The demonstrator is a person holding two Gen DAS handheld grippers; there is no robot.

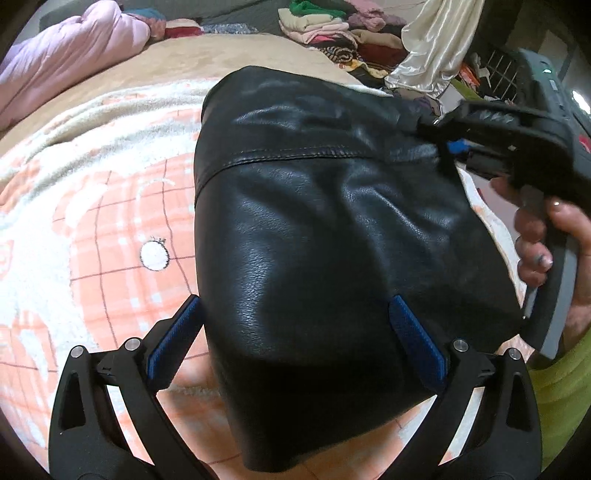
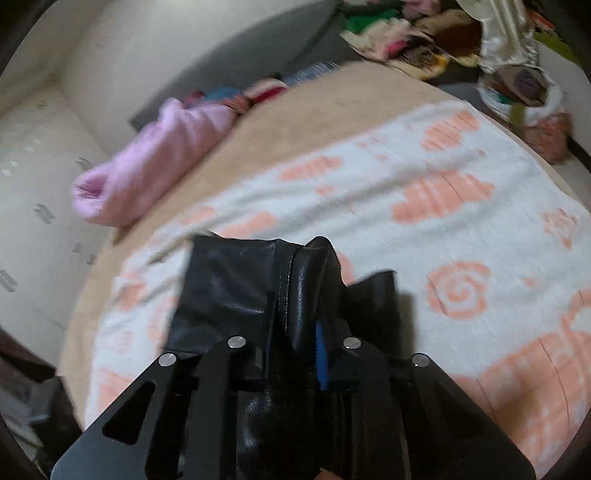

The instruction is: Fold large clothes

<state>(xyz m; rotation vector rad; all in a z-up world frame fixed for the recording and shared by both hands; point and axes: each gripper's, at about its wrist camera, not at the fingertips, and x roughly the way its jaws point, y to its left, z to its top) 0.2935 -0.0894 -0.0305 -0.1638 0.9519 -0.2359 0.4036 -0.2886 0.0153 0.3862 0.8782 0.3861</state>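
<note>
A black leather garment [image 1: 332, 229] lies folded on a white and peach blanket [image 1: 92, 206] on the bed. My left gripper [image 1: 295, 328] is open, its blue pads [image 1: 173, 343] standing either side of the garment's near end, just above it. My right gripper [image 1: 448, 147] is shut on the garment's far right edge, held by a hand at the right. In the right wrist view the right gripper [image 2: 299, 332] pinches a bunched fold of the black leather [image 2: 236, 284] above the blanket [image 2: 424, 206].
A pink rolled quilt [image 1: 62, 59] lies at the bed's far left, also in the right wrist view [image 2: 155, 162]. Piles of folded clothes [image 1: 325, 26] and a cream satin cloth [image 1: 432, 44] sit beyond the bed. A wardrobe [image 2: 33, 177] stands left.
</note>
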